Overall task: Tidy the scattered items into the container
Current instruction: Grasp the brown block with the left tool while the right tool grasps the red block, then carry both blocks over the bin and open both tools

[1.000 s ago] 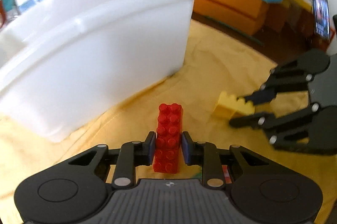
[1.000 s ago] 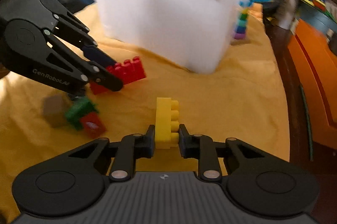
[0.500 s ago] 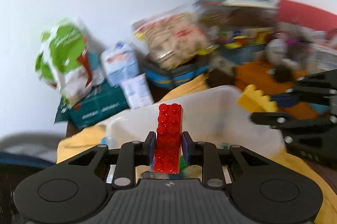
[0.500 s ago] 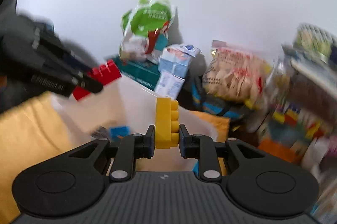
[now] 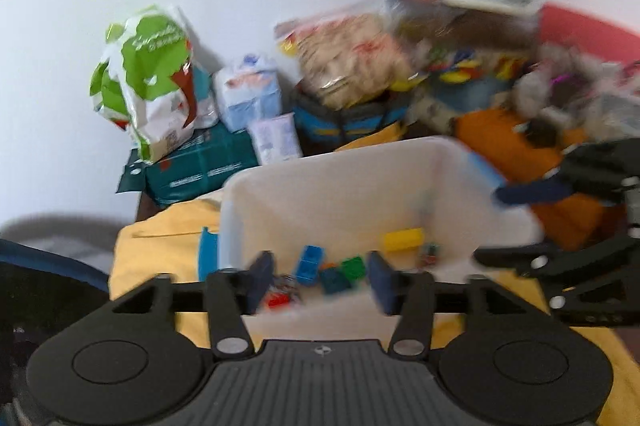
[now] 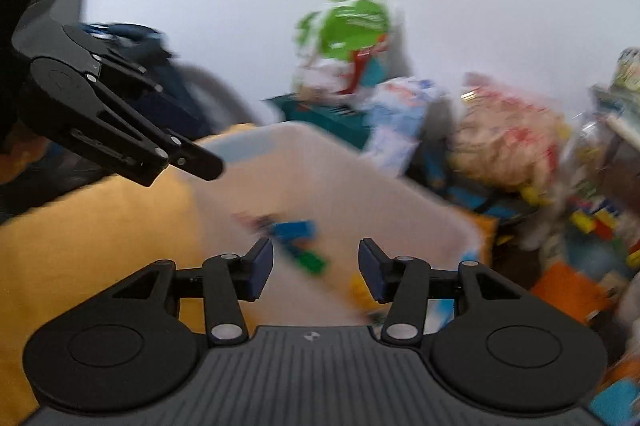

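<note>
Hanging over the white container [image 5: 352, 185], the left gripper [image 5: 320, 280] has its jaws opening, the two blue pads well apart with nothing pinched between them. Seen through that gap, on the container's floor, lie a red brick [image 5: 279, 300], a blue brick [image 5: 308, 264], a green brick [image 5: 354, 268] and a darker teal piece just beside the green one. A yellow brick [image 5: 403, 239] lies farther in, near the container's far wall and apart from the others. Motion blur smears all of these, so their exact poses cannot be told.

The right gripper [image 6: 316, 268] is also above the container [image 6: 360, 185], and its jaws are opening too; its pads stand apart and grip nothing. Below and between them, inside the container, a blue brick [image 6: 294, 230] and a green brick [image 6: 310, 261] show as streaks, and a yellow brick [image 6: 360, 292] sits low beside the right-hand pad, partly hidden by it. Whether that yellow piece is resting or falling cannot be told from the blur.

Each gripper appears in the other's view: the right one enters at the right edge of the left wrist view, the left one reaches in from the upper left of the right wrist view, and both have their fingers spread.

The container stands on a yellow cloth [image 5: 160, 250]. Behind it, against a pale wall, is a heap of goods: a green and white bag [image 5: 148, 81], a teal box [image 5: 200, 165] under it, and a clear bag of snacks [image 5: 344, 57].
</note>
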Tool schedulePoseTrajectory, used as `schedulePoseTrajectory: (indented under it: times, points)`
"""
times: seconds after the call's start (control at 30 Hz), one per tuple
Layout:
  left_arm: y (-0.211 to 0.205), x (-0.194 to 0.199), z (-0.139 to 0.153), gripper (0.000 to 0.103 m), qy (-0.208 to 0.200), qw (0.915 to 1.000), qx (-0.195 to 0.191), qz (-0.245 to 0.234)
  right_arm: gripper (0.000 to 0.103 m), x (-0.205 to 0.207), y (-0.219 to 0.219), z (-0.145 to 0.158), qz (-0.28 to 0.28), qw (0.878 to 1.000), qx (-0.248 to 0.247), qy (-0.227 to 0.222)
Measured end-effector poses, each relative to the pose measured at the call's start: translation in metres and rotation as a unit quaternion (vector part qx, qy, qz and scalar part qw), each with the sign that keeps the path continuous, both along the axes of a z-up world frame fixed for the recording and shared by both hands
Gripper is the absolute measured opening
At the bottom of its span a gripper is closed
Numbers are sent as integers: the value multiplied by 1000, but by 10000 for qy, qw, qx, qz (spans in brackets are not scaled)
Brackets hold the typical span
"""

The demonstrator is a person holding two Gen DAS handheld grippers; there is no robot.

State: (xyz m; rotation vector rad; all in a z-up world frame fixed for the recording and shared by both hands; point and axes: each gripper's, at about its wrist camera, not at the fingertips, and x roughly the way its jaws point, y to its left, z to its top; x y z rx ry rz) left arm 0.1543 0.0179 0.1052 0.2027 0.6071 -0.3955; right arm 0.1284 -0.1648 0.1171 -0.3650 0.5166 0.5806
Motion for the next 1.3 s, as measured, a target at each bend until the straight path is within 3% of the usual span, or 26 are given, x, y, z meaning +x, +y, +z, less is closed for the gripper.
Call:
schedulePoseTrajectory:
  times: [0.17,0.27,0.4,0.63,0.8,0.93,1.1,1.3]
  points:
    - [1,-54,-47,72,458,9965,641,-282,51,-42,-6,-38,760,9938,-190,792]
    - [0,-76,-80,72,1055,9910,707,-412,50,-59,-6,-69,943,9864,-328,1305]
    - [-5,-95,-107,72,1360,9870,736,-447,49,-61,-7,-98,900,9808,-300,1706]
    - [-22,-94,-125,70,1458,9862,548,-561,43,-51,17,-128,1034,9792,-582,1648]
    - [-32,-87,-130,69,1419,9873,493,-528,22,-52,24,-132,1217,9764,-624,1672]
    - [-35,-87,-134,69,1422,9874,482,-499,22,-57,21,-128,1205,9749,-758,1713]
    - [-41,-84,-148,39,1464,9860,620,-500,22,-56,6,-127,696,9783,-604,1854]
    - [-37,-85,-150,35,1425,9874,484,-486,24,-61,-3,-131,239,9807,-355,1910]
